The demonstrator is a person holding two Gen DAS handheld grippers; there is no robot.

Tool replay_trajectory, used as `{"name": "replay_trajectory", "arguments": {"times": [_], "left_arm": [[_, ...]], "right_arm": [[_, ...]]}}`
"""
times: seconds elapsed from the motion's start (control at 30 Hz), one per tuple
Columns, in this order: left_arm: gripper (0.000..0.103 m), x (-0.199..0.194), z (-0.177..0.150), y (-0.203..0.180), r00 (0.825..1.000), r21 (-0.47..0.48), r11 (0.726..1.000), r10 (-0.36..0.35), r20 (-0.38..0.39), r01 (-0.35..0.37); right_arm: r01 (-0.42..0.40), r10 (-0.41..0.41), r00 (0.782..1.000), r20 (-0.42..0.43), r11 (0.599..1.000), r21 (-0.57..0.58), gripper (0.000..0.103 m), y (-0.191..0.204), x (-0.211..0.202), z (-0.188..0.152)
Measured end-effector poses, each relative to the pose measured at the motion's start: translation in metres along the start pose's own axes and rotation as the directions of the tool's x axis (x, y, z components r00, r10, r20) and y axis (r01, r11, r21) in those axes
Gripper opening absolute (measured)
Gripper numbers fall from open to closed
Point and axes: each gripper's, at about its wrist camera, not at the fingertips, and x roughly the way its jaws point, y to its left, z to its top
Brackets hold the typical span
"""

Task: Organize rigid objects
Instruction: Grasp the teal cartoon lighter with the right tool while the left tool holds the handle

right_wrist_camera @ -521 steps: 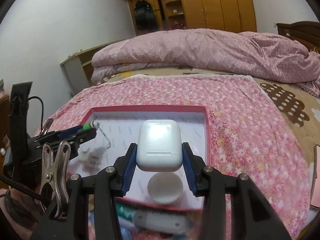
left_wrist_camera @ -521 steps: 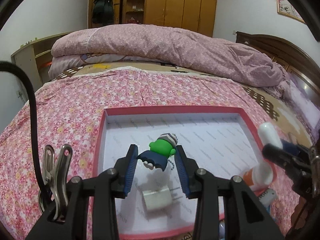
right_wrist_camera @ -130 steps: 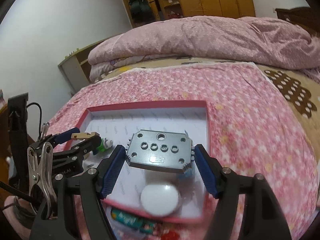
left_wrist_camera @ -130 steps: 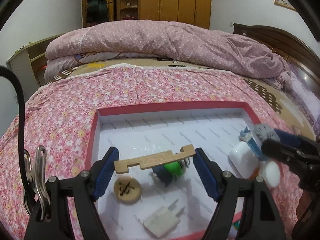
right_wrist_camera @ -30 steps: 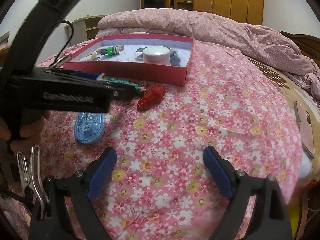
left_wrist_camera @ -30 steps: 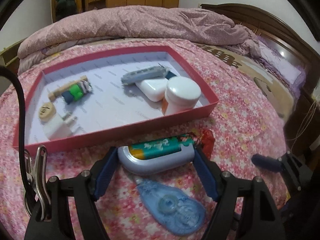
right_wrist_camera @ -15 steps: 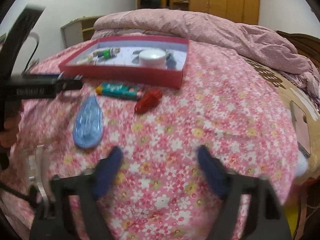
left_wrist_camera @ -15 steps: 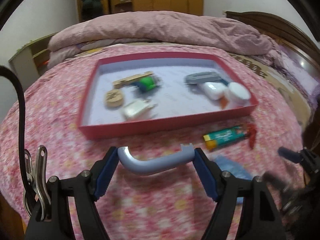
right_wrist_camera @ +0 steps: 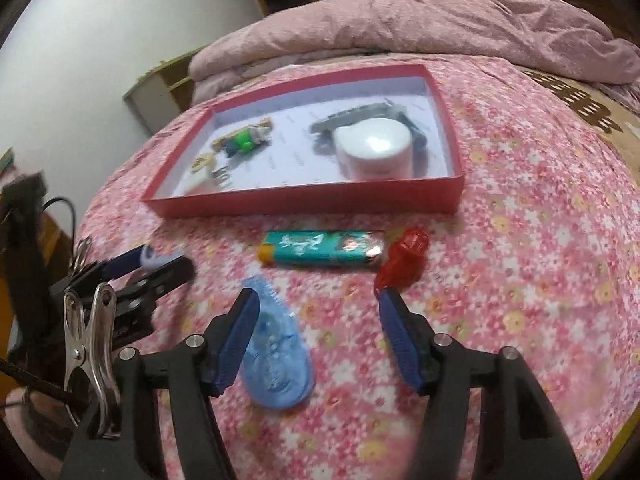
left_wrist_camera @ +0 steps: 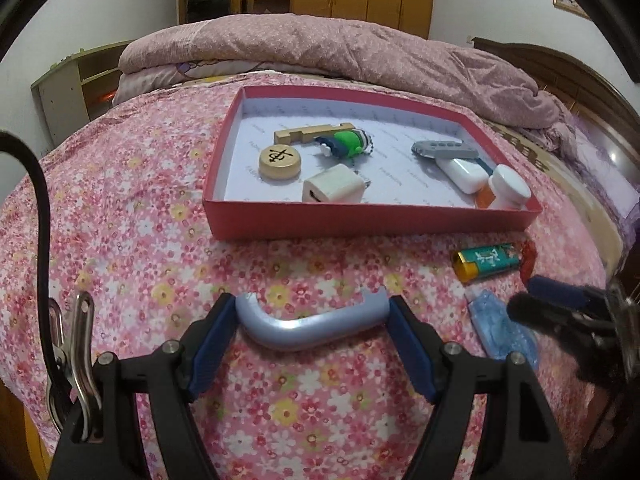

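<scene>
Three loose pieces lie on the bedspread, short of the red box's (right_wrist_camera: 304, 202) near wall.
Right gripper (right_wrist_camera: 316, 338) hovers wide open, empty; blue tape dispenser (right_wrist_camera: 276, 364) touches its left finger, long axis pointing boxward. Left gripper (left_wrist_camera: 312, 344) clamps a pale-blue handle (left_wrist_camera: 312, 324) crosswise.

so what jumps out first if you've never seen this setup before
The red tray on the flowered bedspread draws the eye first, already holding small items such as a round wooden piece, a white charger and a white-capped bottle. Next is the left tool, shut on a curved pale-blue handle in front of the tray. The right tool hangs open beside a blue tape dispenser, just short of a green lighter and a red piece.
</scene>
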Motion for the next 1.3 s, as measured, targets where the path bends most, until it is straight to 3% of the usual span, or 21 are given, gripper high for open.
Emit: {"name": "replay_trajectory", "arguments": {"times": [0.23,0.43,0.73,0.97,1.1,1.3], "left_arm": [[0.079,-0.001,-0.002,0.000,1.000,-0.010,1.000,-0.009,0.015,0.009],[0.079,-0.001,-0.002,0.002,1.000,-0.015,1.000,-0.004,0.016,0.005],[0.079,-0.001,-0.001,0.002,1.000,-0.025,1.000,-0.008,0.017,0.009],[0.079,-0.001,-0.001,0.002,1.000,-0.028,1.000,-0.006,0.020,0.006],[0.079,-0.001,-0.001,0.002,1.000,-0.030,1.000,-0.003,0.023,0.004],[0.079,-0.002,-0.001,0.005,1.000,-0.060,0.998,-0.010,0.026,0.012]], "right_arm": [[0.068,-0.068,0.998,0.014,0.998,0.010,0.085,0.002,0.010,0.016],[0.095,-0.094,0.995,0.030,0.994,-0.048,0.102,0.013,0.017,0.027],[0.173,-0.173,0.985,0.009,0.980,-0.094,0.102,0.016,0.037,0.031],[0.173,-0.174,0.985,0.003,0.983,-0.064,0.102,0.014,0.034,0.031],[0.121,-0.121,0.993,-0.004,0.992,-0.038,0.102,0.014,0.034,0.033],[0.136,-0.135,0.991,0.015,0.989,-0.053,0.103,0.017,0.039,0.032]]}}
